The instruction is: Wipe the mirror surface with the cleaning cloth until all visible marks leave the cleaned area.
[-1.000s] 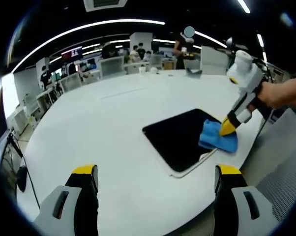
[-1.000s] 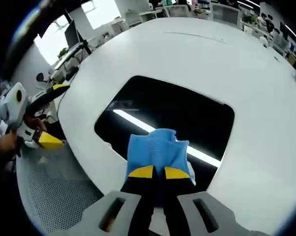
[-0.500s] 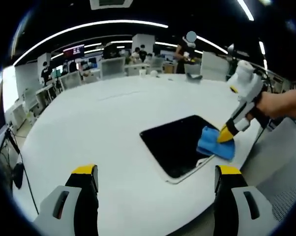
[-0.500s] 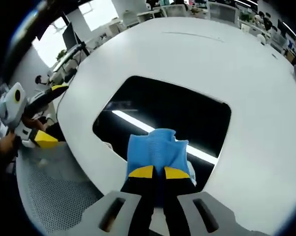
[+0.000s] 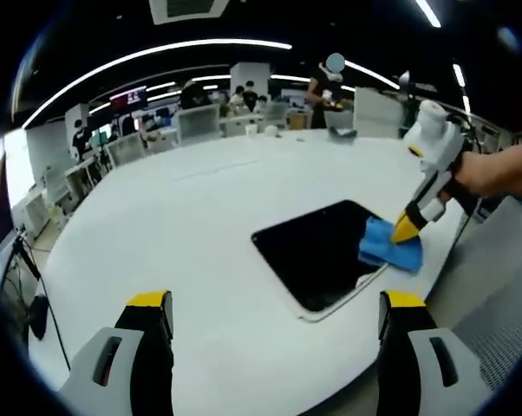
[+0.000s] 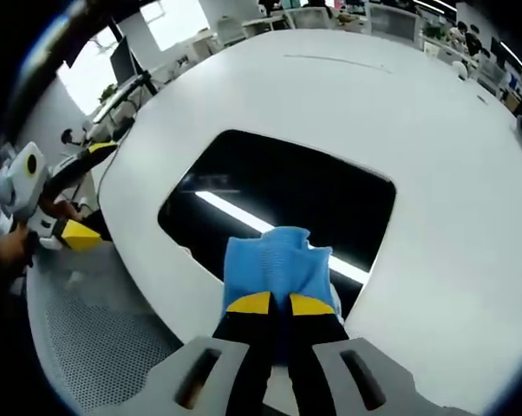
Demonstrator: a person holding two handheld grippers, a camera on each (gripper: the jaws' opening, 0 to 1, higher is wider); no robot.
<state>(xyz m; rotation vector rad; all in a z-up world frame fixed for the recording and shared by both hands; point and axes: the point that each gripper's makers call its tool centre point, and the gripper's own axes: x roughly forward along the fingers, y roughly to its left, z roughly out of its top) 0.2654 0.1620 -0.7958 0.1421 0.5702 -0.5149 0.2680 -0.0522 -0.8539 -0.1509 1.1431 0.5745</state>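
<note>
- My right tongs (image 6: pixel 278 303) are closed tight on the blue cleaning cloth (image 6: pixel 277 267), the yellow tips pinching its near edge.
- The cloth rests on the mirror (image 6: pixel 278 204), at the mirror's edge nearest my right tongs.
- The mirror lies flat on the white counter (image 6: pixel 417 113), a dark rounded rectangle reflecting a bright ceiling light strip.
- In the left gripper view, my right tongs (image 5: pixel 406 229) come down at a slant onto the cloth (image 5: pixel 389 249), which sits on the mirror's (image 5: pixel 317 251) corner close to the counter's (image 5: pixel 157 225) edge.
- My left tongs (image 5: pixel 274 316) hang wide open and hold nothing, short of the mirror, above bare counter.
- In the right gripper view, my left tongs (image 6: pixel 75 232) sit off the counter's edge, beyond the mirror's left end.
- Far behind the mirror, people stand among office desks (image 5: pixel 200 117).
</note>
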